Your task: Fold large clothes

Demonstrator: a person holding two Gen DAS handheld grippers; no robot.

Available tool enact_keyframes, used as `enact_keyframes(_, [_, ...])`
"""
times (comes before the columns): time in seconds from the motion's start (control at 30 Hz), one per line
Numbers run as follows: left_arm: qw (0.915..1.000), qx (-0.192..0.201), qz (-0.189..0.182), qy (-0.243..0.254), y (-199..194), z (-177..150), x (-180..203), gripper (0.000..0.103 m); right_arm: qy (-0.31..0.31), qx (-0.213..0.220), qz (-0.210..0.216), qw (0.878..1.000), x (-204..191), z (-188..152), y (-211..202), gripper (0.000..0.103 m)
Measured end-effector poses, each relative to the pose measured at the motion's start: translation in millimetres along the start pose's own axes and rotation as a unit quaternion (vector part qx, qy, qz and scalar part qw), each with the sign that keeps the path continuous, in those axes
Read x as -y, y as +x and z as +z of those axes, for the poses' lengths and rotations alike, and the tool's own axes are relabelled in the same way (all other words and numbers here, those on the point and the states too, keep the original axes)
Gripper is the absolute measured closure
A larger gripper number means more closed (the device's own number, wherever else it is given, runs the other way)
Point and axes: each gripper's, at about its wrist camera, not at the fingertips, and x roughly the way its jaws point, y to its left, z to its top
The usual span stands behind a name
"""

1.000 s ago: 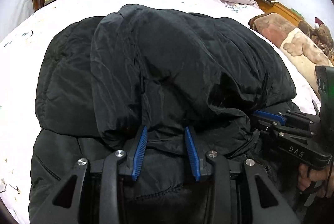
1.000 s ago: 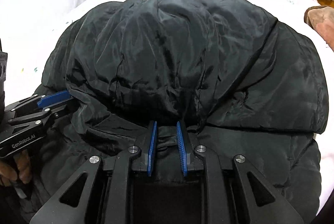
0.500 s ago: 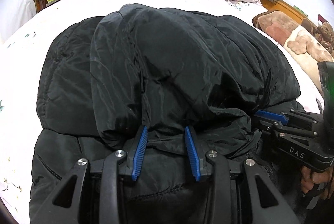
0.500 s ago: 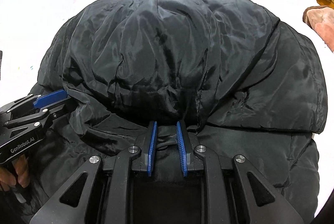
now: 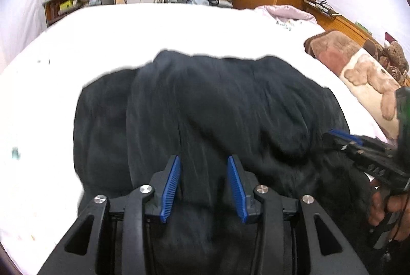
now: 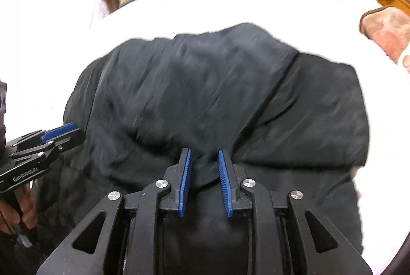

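Left wrist view first: the left gripper [image 5: 203, 185] stands over the near edge of a puffy black padded jacket [image 5: 217, 105], which lies folded over itself in a thick bundle on a white bed sheet [image 5: 159, 29]. Its jaws have just been opening, and the blue ribbed pads [image 5: 170, 189] are now spread apart with dark fabric showing in the gap, though neither pad presses on it (the frame is smeared by motion, so fine folds cannot be read). At the right edge the right gripper [image 5: 335, 135] reaches toward the jacket's right side, with a hand [image 5: 384, 203] wrapped round its handle. To the far right a brown blanket printed with a teddy bear [image 5: 358, 67] lies on the bed, well apart from the jacket, and a cluttered shelf [image 5: 74, 0] stands by the far wall on the left. Right wrist view next: the right gripper [image 6: 205, 180] has also just been opening; its pads stand a little apart above a ridge of the jacket [image 6: 217, 95] without clamping it. At the left edge the left gripper [image 6: 61, 132] sits beside the jacket's left side. The sheet [image 6: 230, 6] stretches beyond the bundle to the far wall.
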Motion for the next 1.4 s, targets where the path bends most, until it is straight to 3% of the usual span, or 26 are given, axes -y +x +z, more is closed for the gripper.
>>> enact_keyframes(0.07, [0.9998,0.008,0.017,0.007,12,20,-4,0.058,0.012,0.018,-0.003,1.000,12,17,0,0.059])
enact_keyframes(0.1, [0.9996,0.008,0.028,0.005,19,27,-8,0.058,0.013,0.022,-0.006,1.000,17,26,3,0.058])
enact_keyframes(0.23, [0.9976,-0.004,0.064,-0.026,47,41,-39,0.058,0.021,0.031,-0.050,0.998,52,54,19,0.058])
enact_keyframes(0.3, [0.9978,-0.010,0.053,-0.039,56,33,-53,0.055,0.046,0.013,-0.058,0.997,75,59,36,0.058])
enact_keyframes(0.37, [0.9980,-0.008,0.059,-0.021,63,26,-49,0.055,0.060,-0.015,-0.044,0.997,89,56,54,0.057])
enact_keyframes(0.43, [0.9975,-0.004,0.071,-0.002,68,19,-41,0.055,0.058,-0.018,-0.040,0.997,89,49,64,0.057])
enact_keyframes(0.67, [0.9973,-0.013,0.070,-0.015,63,20,-40,0.055,0.082,-0.025,-0.052,0.995,92,46,78,0.057])
enact_keyframes(0.77, [0.9974,-0.021,0.066,-0.018,44,25,-41,0.055,0.086,-0.023,-0.063,0.994,90,50,52,0.057])
enact_keyframes(0.9, [0.9982,0.005,0.054,-0.024,-4,12,-40,0.055,0.082,0.012,-0.061,0.995,83,39,-2,0.056])
enact_keyframes(1.13, [0.9983,0.036,0.036,-0.027,-88,-35,-31,0.055,0.089,0.042,-0.049,0.994,65,-17,-87,0.055])
enact_keyframes(1.4, [0.9982,0.041,0.039,-0.020,-144,-75,-15,0.055,0.074,0.034,-0.039,0.996,45,-71,-140,0.055])
